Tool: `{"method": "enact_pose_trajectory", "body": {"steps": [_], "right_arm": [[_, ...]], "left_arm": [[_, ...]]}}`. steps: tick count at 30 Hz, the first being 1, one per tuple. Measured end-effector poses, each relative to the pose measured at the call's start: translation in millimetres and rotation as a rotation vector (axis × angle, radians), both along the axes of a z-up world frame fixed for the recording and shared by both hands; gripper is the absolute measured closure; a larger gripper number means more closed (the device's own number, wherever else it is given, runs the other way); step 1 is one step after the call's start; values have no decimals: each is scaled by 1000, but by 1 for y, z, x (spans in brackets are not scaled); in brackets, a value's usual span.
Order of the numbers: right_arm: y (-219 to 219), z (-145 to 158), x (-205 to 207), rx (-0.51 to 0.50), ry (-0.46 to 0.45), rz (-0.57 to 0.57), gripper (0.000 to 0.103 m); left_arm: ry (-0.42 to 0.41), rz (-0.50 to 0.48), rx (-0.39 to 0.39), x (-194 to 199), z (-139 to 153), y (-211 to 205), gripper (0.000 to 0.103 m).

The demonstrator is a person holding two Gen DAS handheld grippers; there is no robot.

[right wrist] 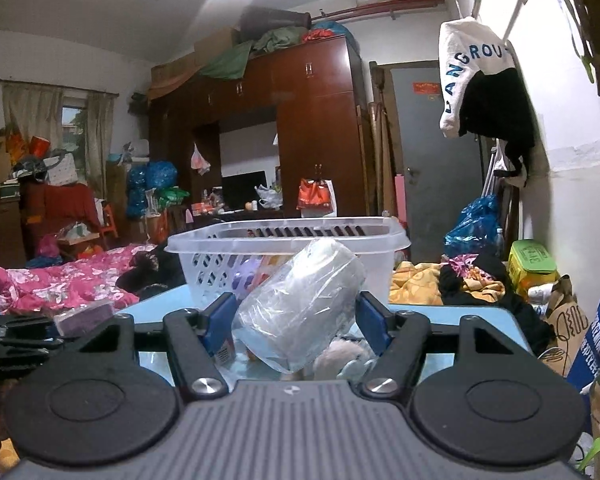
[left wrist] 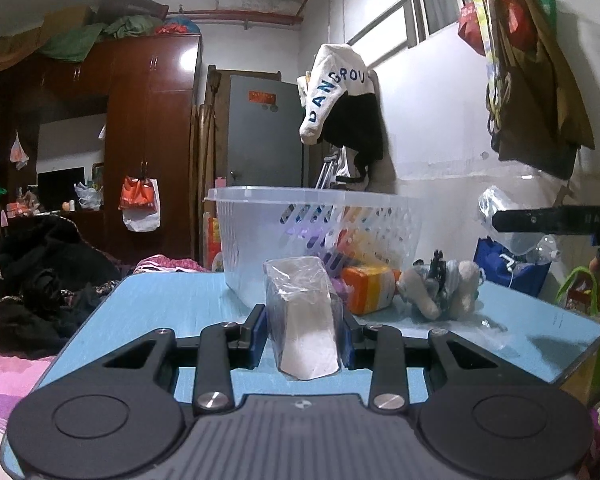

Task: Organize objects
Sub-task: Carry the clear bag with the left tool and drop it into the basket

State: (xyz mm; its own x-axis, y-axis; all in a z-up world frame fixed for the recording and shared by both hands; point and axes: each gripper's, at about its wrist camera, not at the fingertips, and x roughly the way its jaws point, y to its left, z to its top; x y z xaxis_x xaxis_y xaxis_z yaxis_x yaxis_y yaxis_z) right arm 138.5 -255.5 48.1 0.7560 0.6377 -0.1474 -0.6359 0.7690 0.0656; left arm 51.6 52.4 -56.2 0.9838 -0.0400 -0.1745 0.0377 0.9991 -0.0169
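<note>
Risks, nearest first: each wrapped item sits in slick, crinkled film, so either could slide in its pads if the grip eases; the right gripper's load is tilted, and could pivot out; the basket's (right wrist: 288, 236) rim stands above both loads, so a low approach could knock it along the table (left wrist: 160, 300); the toy (left wrist: 440, 284) and orange box (left wrist: 370, 288) lie just beside the basket and could be swept aside. Tools: left gripper (left wrist: 302, 332), partly closed, pads clamped on an upright white block (left wrist: 300, 312) in clear wrap, held over the table just short of the basket. Right gripper (right wrist: 296, 320), wider, pads pressed on a tilted wrapped pack (right wrist: 300, 308), lifted before the basket. Basket: clear plastic, slotted, on the table's far part, already holding coloured items.
</note>
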Motion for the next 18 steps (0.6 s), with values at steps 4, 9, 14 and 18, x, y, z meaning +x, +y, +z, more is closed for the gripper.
{"method": "enact_pose_trajectory", "body": {"steps": [4, 9, 14, 18], "right_arm": [[6, 10, 6, -26, -20, 15, 35], [26, 46, 31, -74, -61, 25, 35], [64, 78, 76, -147, -25, -17, 35], [88, 77, 110, -246, 17, -67, 35]], "left_arm": [[-20, -11, -2, 4, 12, -3, 64], [-79, -26, 3, 28, 57, -6, 64], [-44, -28, -31, 97, 111, -4, 64], [88, 3, -5, 164, 127, -4, 64]]}}
